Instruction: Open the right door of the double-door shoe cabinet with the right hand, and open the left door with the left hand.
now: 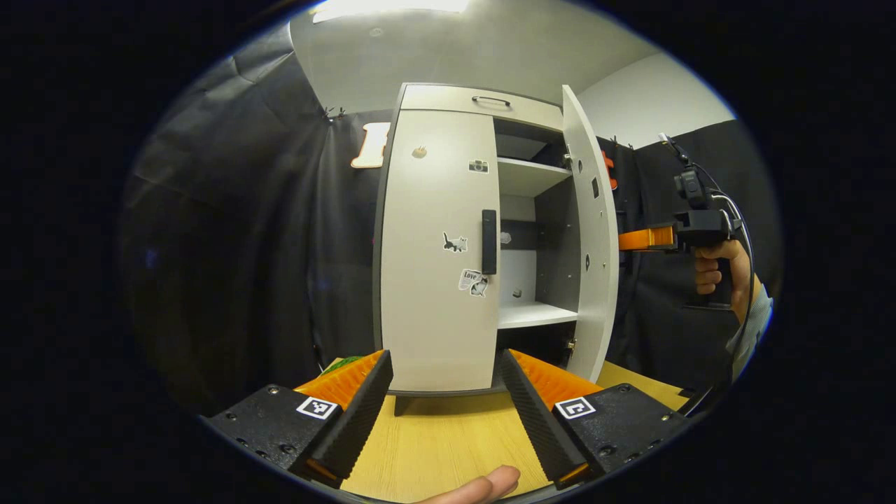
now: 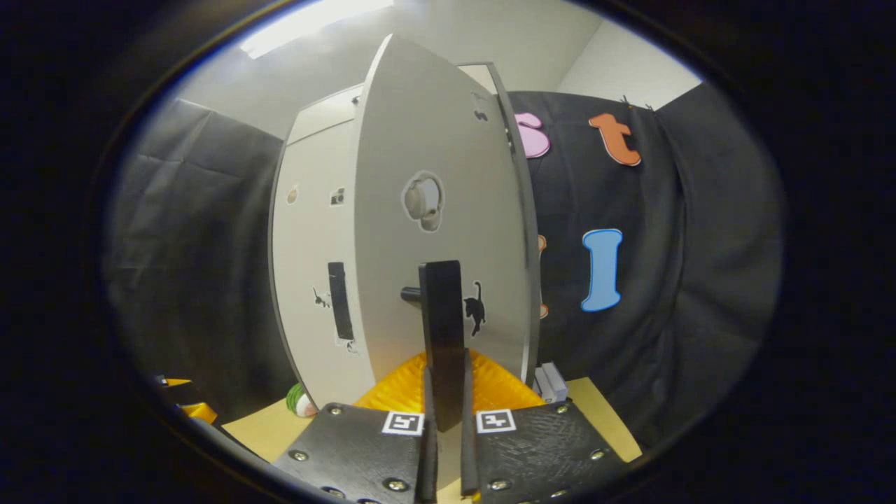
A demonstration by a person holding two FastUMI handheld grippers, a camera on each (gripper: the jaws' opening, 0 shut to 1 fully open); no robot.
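Though stickered — right door (image 1: 591, 231) ajar

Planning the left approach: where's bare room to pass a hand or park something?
Free: bare tabletop between the left gripper fingers, up to the cabinet base, and the lower shelf behind the open right door. Crowded: right door's handle, clamped by the right gripper; small items at the cabinet's foot.

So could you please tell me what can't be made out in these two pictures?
- Left gripper view: the right gripper reaches behind the right door, so its jaws are hidden.
- Left gripper view: the left door covers the cabinet's left half.
- Right gripper view: the right door screens the shelves.
- Right gripper view: the handle's lower end sits hidden between the jaws.
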